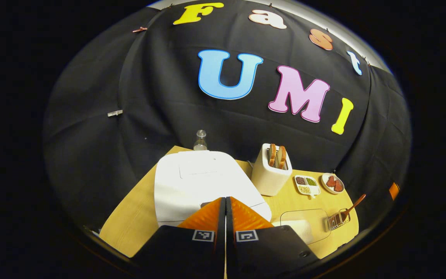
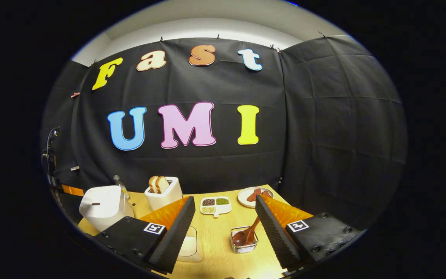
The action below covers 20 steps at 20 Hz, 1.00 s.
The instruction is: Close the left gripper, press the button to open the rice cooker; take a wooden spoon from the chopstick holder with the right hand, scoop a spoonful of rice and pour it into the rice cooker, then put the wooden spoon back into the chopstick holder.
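Your left gripper (image 1: 225, 201) has its fingers pressed together, right above the closed white rice cooker (image 1: 199, 182). Right of the cooker, your right gripper (image 2: 225, 217) is spread wide, with the wooden spoon (image 2: 246, 234) leaning in the chopstick holder (image 2: 244, 240) between its fingers.
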Each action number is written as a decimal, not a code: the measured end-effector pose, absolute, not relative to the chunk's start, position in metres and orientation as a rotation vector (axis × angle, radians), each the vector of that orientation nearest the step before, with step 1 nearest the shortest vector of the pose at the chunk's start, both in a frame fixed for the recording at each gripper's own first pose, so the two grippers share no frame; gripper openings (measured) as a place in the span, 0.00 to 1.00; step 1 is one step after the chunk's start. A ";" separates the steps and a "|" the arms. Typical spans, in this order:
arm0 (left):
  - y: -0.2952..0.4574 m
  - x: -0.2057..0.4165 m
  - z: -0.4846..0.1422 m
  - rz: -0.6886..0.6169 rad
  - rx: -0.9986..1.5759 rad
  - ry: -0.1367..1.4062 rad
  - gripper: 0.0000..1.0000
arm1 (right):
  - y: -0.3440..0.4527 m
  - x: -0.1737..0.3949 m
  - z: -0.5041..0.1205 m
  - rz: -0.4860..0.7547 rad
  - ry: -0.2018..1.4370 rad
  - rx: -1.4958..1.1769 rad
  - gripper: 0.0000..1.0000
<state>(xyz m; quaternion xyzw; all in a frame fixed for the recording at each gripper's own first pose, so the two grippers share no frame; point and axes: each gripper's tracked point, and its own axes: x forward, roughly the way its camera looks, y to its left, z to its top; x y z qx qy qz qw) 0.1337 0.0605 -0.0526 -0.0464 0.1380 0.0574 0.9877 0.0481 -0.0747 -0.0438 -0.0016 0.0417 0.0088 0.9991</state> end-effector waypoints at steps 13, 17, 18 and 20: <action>0.078 0.184 -0.102 0.102 -0.186 0.369 0.06 | -0.090 0.045 -0.061 -0.035 0.147 0.042 0.98; 0.079 0.187 -0.108 0.122 -0.162 0.386 0.06 | -0.092 0.046 -0.060 -0.034 0.141 0.039 0.98; 0.079 0.188 -0.108 0.125 -0.157 0.390 0.06 | -0.091 0.047 -0.062 -0.031 0.143 0.038 0.98; 0.079 0.189 -0.113 0.132 -0.156 0.413 0.06 | -0.090 0.047 -0.062 -0.021 0.145 0.038 0.98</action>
